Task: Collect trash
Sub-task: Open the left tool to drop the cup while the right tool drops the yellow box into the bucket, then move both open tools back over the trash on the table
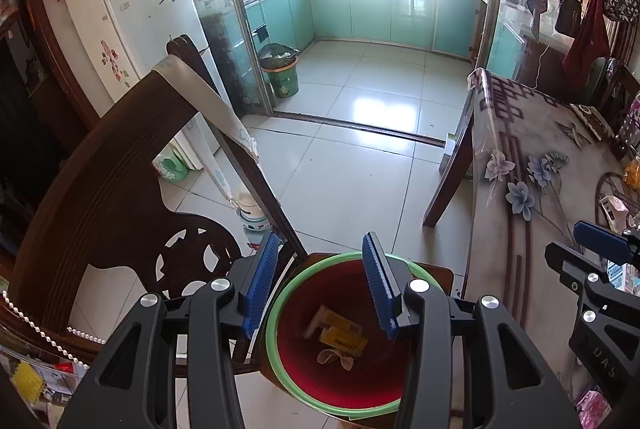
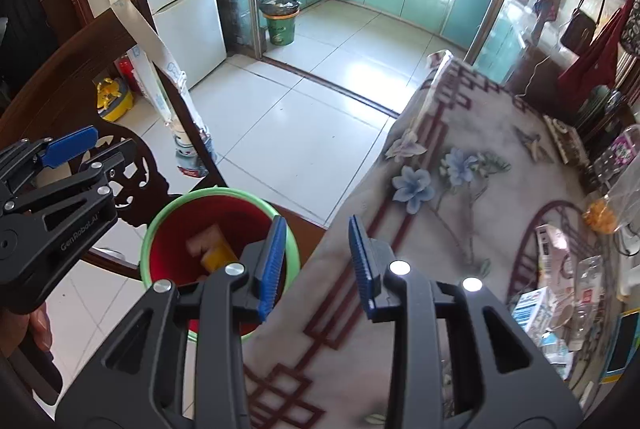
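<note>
Left tool (image 1: pixel 322 253): blue pads apart, nothing between them, poised above the bin. Right tool (image 2: pixel 318 235): pads apart, empty, over the desk edge just beside the bin.

Bin (image 1: pixel 276 333): red inside, green rim, standing on a dark wooden chair seat (image 1: pixel 438 275) beside the desk.

Trash in bin: two yellow packets (image 1: pixel 344 339), a pale carton piece (image 1: pixel 316 319), a crumpled clear wrapper (image 1: pixel 336 357), all lying at the bottom.

Desk (image 2: pixel 460 197): floral cloth under clear film; boxes and wrappers (image 2: pixel 556 293) clustered at its far right.

Carved chair back (image 1: pixel 120 189): left of the bin.
</note>
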Demonstrator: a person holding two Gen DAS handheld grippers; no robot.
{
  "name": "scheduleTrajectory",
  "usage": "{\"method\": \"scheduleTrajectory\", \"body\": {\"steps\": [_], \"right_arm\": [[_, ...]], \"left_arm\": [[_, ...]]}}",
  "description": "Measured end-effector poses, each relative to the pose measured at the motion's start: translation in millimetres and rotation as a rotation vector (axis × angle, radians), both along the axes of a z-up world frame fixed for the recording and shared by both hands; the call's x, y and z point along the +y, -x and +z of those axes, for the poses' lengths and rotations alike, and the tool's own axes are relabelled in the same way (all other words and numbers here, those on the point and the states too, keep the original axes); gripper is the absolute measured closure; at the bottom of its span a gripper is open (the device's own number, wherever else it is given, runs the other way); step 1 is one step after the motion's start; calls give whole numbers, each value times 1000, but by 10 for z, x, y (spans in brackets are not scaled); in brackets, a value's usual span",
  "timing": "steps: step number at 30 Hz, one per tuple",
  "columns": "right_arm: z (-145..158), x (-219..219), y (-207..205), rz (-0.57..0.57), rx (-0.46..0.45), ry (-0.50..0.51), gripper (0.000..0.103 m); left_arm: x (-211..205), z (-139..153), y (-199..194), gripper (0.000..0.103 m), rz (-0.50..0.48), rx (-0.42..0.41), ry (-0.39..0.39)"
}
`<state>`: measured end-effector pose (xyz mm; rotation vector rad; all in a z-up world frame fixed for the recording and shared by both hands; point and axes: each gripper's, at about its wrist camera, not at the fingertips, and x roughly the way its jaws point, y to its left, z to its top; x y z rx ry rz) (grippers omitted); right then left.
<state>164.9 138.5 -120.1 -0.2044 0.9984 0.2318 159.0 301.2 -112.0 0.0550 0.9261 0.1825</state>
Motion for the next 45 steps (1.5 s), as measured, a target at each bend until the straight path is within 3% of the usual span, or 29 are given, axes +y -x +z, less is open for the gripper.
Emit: {"method": "scheduleTrajectory", "body": {"steps": [14, 17, 20, 31, 38, 45], "right_arm": [[325, -72, 232, 3, -102, 24, 66], [417, -93, 336, 0, -127, 35, 57], [514, -104, 441, -7, -164, 51, 49], [677, -310, 784, -66, -220, 88, 45], [709, -734, 998, -168, -230, 86, 39], [485, -1751, 1070, -287, -122, -2, 37]], "left_arm": [[-72, 300, 278, 61, -1, -58, -18], [-94, 399, 386, 53, 1, -81, -18], [-105, 501, 500, 51, 3, -104, -19], [-398, 610, 766, 45, -67, -130, -24], [-848, 635, 813, 45, -169, -132, -37], [-1605, 639, 813, 44, -266, -118, -17]]}}
